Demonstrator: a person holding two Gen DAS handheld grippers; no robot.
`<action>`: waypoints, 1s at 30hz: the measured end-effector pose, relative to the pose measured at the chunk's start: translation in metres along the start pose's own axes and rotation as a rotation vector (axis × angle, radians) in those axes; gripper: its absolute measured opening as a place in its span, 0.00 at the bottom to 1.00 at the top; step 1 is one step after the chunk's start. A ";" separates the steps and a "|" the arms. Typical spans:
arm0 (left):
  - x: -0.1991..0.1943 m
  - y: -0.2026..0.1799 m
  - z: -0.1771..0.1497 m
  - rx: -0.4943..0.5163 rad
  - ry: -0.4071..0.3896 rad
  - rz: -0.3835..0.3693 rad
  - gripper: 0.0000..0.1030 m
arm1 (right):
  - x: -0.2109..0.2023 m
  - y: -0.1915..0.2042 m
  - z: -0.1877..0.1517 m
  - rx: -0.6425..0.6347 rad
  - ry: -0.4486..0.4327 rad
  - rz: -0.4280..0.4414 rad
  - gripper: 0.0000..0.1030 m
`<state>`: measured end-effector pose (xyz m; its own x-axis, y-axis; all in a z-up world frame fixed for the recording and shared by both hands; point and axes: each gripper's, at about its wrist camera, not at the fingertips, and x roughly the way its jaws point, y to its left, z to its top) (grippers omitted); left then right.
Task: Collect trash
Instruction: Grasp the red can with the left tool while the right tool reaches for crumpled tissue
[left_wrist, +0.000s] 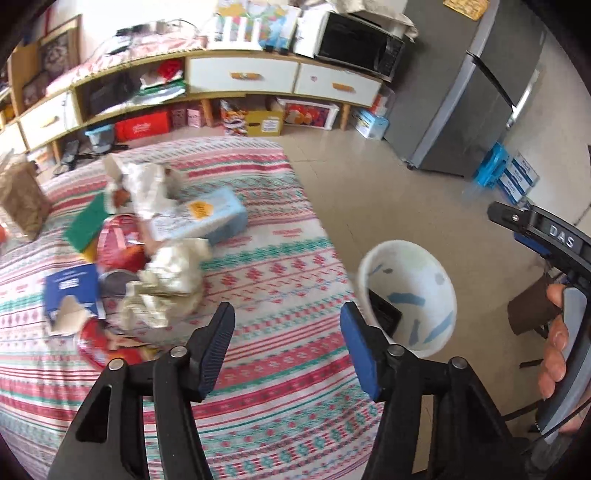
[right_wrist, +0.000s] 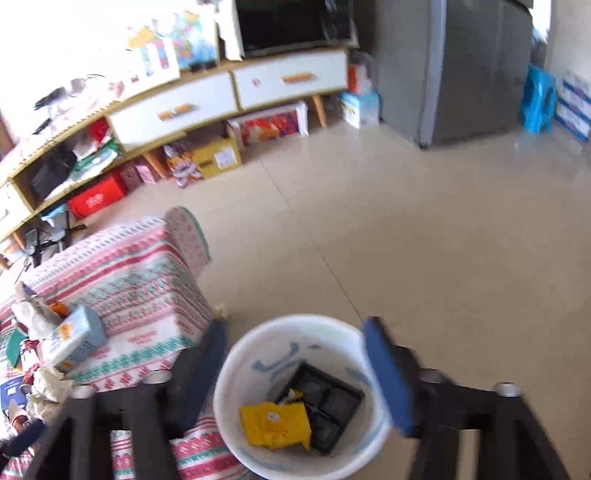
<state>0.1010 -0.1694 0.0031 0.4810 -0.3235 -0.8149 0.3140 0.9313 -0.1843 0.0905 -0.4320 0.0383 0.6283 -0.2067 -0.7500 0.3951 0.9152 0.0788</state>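
Both tools gape empty, the right tool (right_wrist: 295, 373) above the white plastic bin (right_wrist: 236, 354) beside the cloth-covered surface (left_wrist: 280, 280), handy for dropping trash, the left tool (left_wrist: 288, 347) facing the crumpled paper (left_wrist: 166, 284).

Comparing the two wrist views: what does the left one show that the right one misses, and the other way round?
Only the left wrist view shows the right hand on its handle, the blue booklet and most of the crumpled paper on the striped cloth. Only the right wrist view looks down into the white bin and shows the yellow wrapper on the black tray. Both show the bin, the cloth, the light blue box and open, empty tongs.
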 end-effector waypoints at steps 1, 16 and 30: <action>-0.010 0.019 -0.002 -0.040 -0.015 0.031 0.66 | -0.002 0.010 0.000 -0.030 -0.010 0.024 0.88; -0.003 0.183 -0.068 -0.629 0.170 0.103 0.76 | 0.025 0.158 -0.047 -0.319 0.114 0.200 0.88; 0.057 0.164 -0.056 -0.830 0.159 -0.083 0.76 | 0.043 0.188 -0.070 -0.364 0.213 0.263 0.88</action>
<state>0.1339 -0.0259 -0.1038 0.3426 -0.4269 -0.8369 -0.3891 0.7464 -0.5400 0.1445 -0.2447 -0.0253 0.5091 0.0876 -0.8562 -0.0416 0.9961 0.0772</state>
